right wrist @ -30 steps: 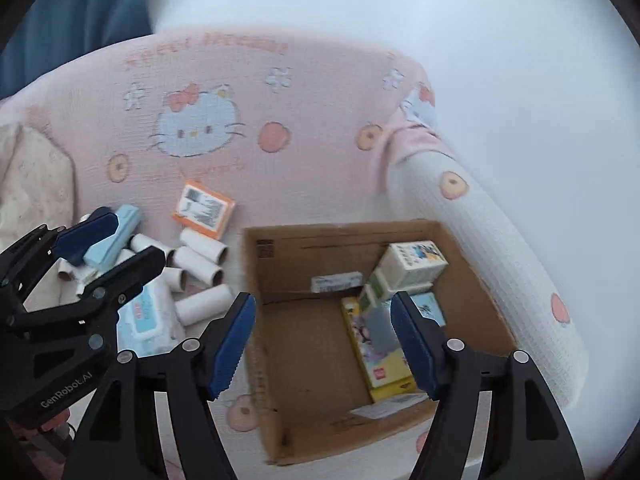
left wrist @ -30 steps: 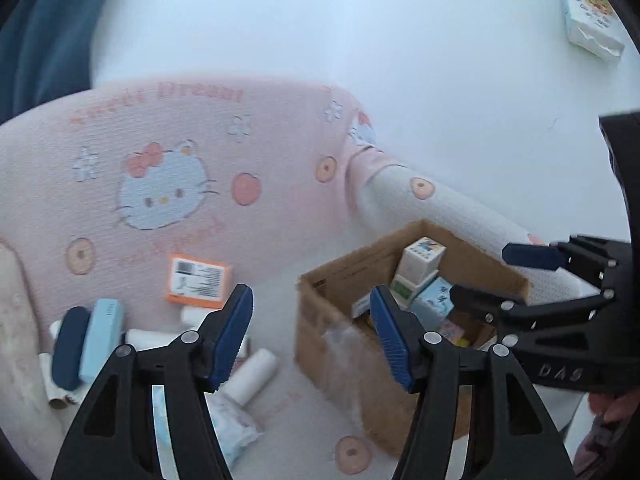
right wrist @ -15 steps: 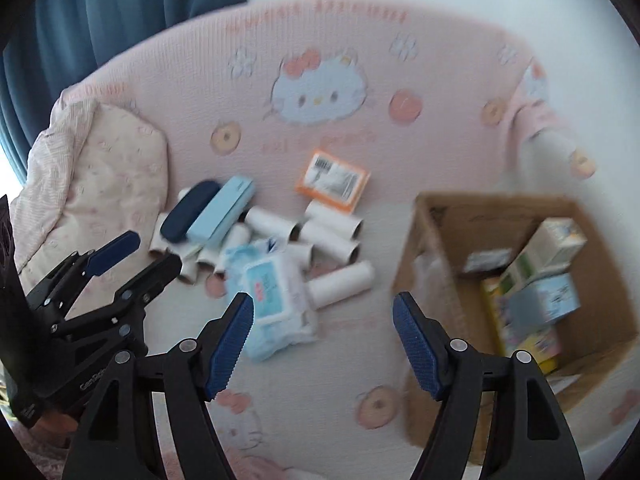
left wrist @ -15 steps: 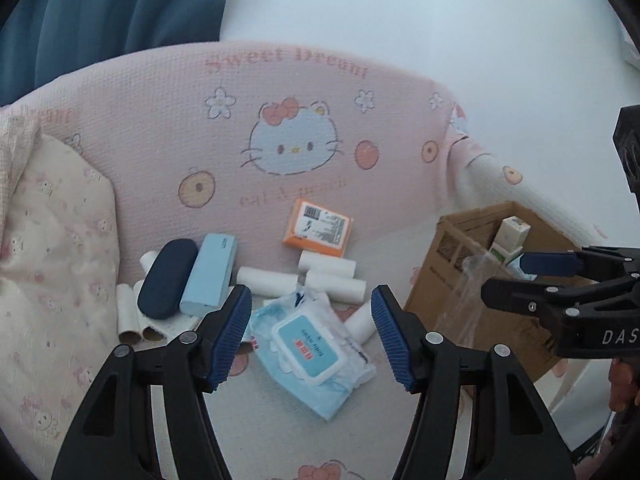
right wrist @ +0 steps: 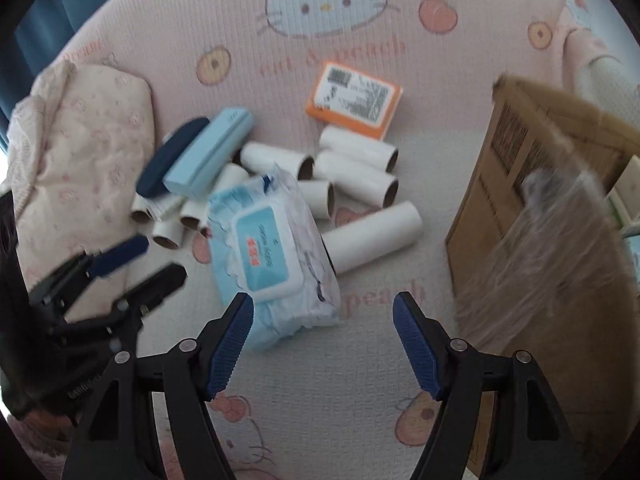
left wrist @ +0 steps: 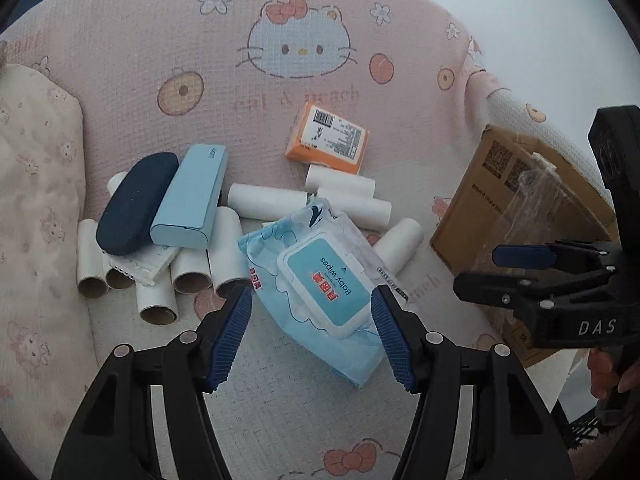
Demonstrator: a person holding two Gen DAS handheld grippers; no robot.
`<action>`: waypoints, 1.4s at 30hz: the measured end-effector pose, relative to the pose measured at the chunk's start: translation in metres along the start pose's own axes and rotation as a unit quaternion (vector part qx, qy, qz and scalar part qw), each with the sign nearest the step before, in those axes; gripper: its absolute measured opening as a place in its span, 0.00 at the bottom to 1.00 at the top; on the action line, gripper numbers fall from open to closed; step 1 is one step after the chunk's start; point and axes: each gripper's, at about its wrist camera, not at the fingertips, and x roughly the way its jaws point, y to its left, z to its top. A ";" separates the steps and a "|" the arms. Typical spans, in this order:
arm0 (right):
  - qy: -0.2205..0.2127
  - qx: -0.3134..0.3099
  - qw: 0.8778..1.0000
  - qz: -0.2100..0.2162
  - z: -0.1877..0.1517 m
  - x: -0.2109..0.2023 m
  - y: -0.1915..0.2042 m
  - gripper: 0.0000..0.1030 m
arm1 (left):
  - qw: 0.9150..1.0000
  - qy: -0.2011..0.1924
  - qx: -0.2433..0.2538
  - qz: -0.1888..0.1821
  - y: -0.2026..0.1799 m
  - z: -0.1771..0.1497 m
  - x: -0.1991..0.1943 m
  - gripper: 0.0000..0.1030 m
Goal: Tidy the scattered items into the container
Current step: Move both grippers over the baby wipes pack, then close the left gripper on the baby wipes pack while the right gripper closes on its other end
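Note:
A pale blue pack of baby wipes [left wrist: 320, 276] lies on the pink blanket [left wrist: 280, 92]; it also shows in the right wrist view [right wrist: 268, 256]. My left gripper [left wrist: 312, 332] is open just above its near end, jaws either side. My right gripper [right wrist: 324, 344] is open and empty, near the pack's right edge. Around the pack lie several white cardboard tubes [left wrist: 266, 200], a navy case [left wrist: 136, 208], a light blue case [left wrist: 190, 196] and an orange box [left wrist: 328, 144]. The cardboard box [right wrist: 560, 216] stands at the right, with clear film on its flap.
A folded cream cloth [right wrist: 80, 160] lies at the left of the pile. The cardboard box [left wrist: 520, 200] sits at the blanket's right edge. A dark blue curtain [right wrist: 60, 8] hangs behind. My right gripper shows in the left wrist view [left wrist: 520, 276].
Both grippers have swung left from the cardboard box to the pile and moved closer to the wipes pack. Both stay open and empty.

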 end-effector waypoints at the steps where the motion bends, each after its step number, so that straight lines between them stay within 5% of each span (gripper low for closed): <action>1: -0.001 -0.019 1.000 -0.016 -0.002 0.008 0.002 0.69 | 1.000 0.004 0.004 -0.008 0.003 0.003 0.005 0.64; 5: -0.033 -0.092 0.993 -0.059 -0.017 0.027 0.016 0.69 | 0.999 -0.005 0.052 0.000 0.012 0.016 0.017 0.64; 10: 0.005 -0.073 0.997 -0.002 -0.029 0.057 0.015 0.69 | 0.995 0.004 0.100 0.008 0.023 0.035 0.040 0.64; 12: 0.024 -0.075 0.997 -0.012 -0.031 0.065 0.014 0.68 | 0.994 0.009 0.108 0.000 0.026 0.041 0.050 0.64; 13: 0.033 -0.079 0.996 -0.026 -0.032 0.069 0.015 0.66 | 0.994 0.010 0.111 -0.003 0.028 0.043 0.054 0.53; 14: 0.039 -0.083 0.995 -0.030 -0.033 0.072 0.015 0.64 | 0.993 0.013 0.115 -0.002 0.029 0.044 0.060 0.31; 16: 0.050 -0.079 0.995 -0.024 -0.036 0.075 0.013 0.42 | 0.992 0.036 0.124 0.003 0.029 0.047 0.072 0.22; 27: 0.073 -0.070 0.995 -0.024 -0.032 0.088 0.010 0.26 | 0.980 0.068 0.185 0.006 0.021 0.053 0.085 0.27; 31: 0.073 -0.059 0.996 -0.011 -0.026 0.090 0.008 0.23 | 0.972 0.093 0.215 -0.020 0.014 0.048 0.089 0.44; 34: 0.072 -0.050 0.996 0.001 -0.024 0.090 0.001 0.22 | 0.972 0.090 0.217 0.012 0.014 0.041 0.092 0.44; 42: 0.048 -0.028 0.998 -0.018 -0.008 0.091 -0.021 0.20 | 0.976 0.098 0.191 0.025 0.012 0.034 0.090 0.34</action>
